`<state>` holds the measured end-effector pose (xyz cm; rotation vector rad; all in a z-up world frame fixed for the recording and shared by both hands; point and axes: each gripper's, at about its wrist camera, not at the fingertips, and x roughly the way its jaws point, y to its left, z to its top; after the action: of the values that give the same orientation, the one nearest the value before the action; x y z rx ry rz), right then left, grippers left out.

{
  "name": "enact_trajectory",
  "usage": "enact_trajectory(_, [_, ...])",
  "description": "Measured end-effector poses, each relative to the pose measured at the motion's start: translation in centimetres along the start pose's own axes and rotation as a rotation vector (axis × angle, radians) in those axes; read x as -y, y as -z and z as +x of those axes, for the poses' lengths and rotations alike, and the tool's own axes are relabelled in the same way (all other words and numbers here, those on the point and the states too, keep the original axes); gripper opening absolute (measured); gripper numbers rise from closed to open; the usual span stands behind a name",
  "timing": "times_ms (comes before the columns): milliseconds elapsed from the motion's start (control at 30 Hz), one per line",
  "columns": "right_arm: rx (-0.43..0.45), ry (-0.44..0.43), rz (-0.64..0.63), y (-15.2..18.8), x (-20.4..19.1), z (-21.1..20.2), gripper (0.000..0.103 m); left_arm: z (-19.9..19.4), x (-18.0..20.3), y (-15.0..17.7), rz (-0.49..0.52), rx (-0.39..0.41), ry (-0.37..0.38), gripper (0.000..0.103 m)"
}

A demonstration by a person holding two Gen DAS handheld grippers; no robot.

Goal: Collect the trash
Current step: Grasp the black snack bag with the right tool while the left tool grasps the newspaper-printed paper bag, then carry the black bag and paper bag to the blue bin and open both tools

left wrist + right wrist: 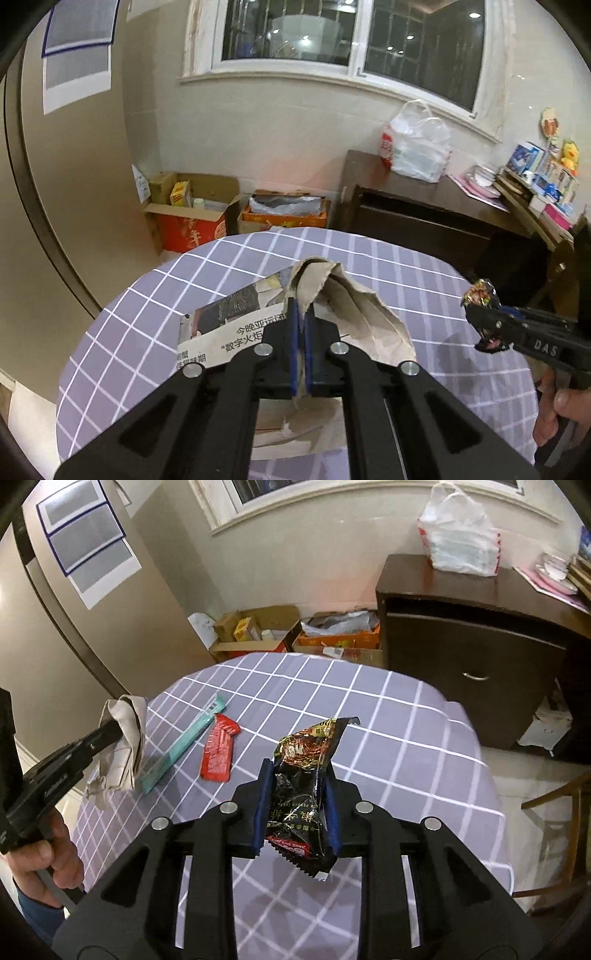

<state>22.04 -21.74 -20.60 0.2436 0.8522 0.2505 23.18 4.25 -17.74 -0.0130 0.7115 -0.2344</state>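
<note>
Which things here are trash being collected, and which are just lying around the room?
Job: brown paper in left tongs; black snack wrapper in right tongs; red wrapper, teal packet and newspaper on the table.

Lying about: cardboard boxes, plastic bag, dark cabinet.

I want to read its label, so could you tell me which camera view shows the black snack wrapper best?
The right wrist view: the black snack wrapper fills the centre, clamped in the right gripper, print legible. The left wrist view shows it only small and distant at the right edge.
</note>
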Motion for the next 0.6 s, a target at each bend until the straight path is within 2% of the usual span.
enact_trajectory(333, [0.124,-0.058,0.056,1.5,3.2,-9.2,0.026,-6.1,5.9,1.4,0.056,0.071,0.068,0.002])
enact_trajectory(600, [0.236,-0.029,0.1,2.2,7.4,-16.5,0.026,-8.5,12.9,2.1,0.121,0.1,0.173,0.002])
